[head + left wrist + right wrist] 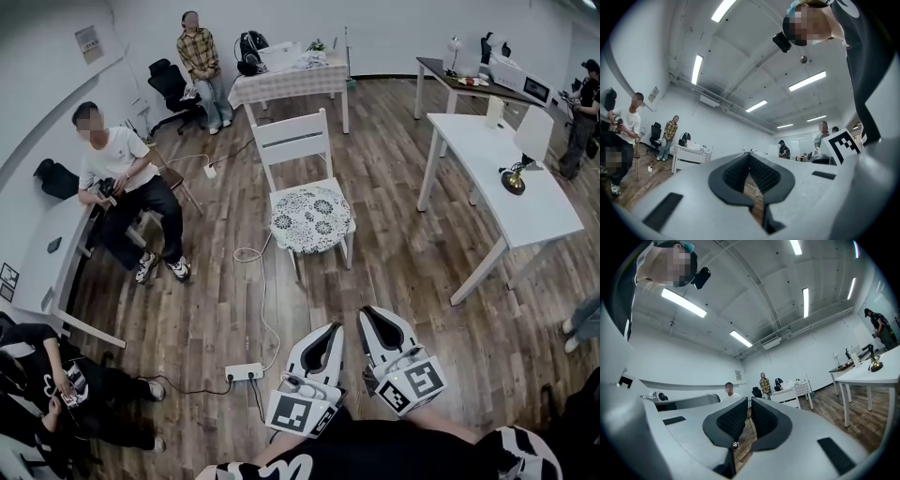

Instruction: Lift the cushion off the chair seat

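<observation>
The round cushion (311,217), white with a dark lace pattern, lies on the seat of a white wooden chair (293,139) in the middle of the room in the head view. Both grippers hang well short of it at the bottom of that view, side by side and pointing toward the chair. My left gripper (334,327) is shut with nothing in it. My right gripper (368,310) is shut and empty too. In the left gripper view the jaws (749,155) meet at the tips. The right gripper view shows its jaws (749,401) together, with the chair back (789,398) small beyond them.
A person sits on a chair (122,178) left of the cushion's chair. A power strip (244,373) and a white cable (262,291) lie on the wooden floor between me and the chair. A white desk (506,178) stands at the right, a checked-cloth table (291,82) behind.
</observation>
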`<state>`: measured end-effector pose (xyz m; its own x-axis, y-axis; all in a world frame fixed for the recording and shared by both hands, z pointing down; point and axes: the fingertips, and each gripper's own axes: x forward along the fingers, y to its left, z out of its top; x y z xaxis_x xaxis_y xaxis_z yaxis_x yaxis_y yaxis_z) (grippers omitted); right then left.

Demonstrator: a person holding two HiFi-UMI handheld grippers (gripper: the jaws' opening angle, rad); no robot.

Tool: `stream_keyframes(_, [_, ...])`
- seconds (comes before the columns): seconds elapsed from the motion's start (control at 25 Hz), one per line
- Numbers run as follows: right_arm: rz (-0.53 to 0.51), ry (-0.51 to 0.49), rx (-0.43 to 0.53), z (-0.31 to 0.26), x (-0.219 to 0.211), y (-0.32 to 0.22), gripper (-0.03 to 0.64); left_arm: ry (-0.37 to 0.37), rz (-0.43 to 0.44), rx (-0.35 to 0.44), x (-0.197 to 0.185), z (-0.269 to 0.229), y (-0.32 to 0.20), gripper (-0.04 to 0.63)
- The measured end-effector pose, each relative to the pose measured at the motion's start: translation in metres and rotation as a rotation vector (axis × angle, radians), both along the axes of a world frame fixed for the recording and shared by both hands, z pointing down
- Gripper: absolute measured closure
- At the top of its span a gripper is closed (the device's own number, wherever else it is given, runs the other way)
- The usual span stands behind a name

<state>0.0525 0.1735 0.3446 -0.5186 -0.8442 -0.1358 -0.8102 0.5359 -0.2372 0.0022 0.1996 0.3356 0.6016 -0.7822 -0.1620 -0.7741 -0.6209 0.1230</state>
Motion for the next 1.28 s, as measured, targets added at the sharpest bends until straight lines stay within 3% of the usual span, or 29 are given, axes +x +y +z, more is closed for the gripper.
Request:
stream_keyframes(0.48, [0.045, -0.014, 0.028, -0.001, -0.041, -0.104, 0.580, -0.022, 0.045, 0.021, -0.040, 0.001, -0.106, 0.597])
stream_keyframes(1.28, [-0.004, 0.015, 0.028, -0.009, -0.075, -0.139, 0.580, 0.019, 0.027, 0.018, -0.068, -0.003, -0.145, 0.595])
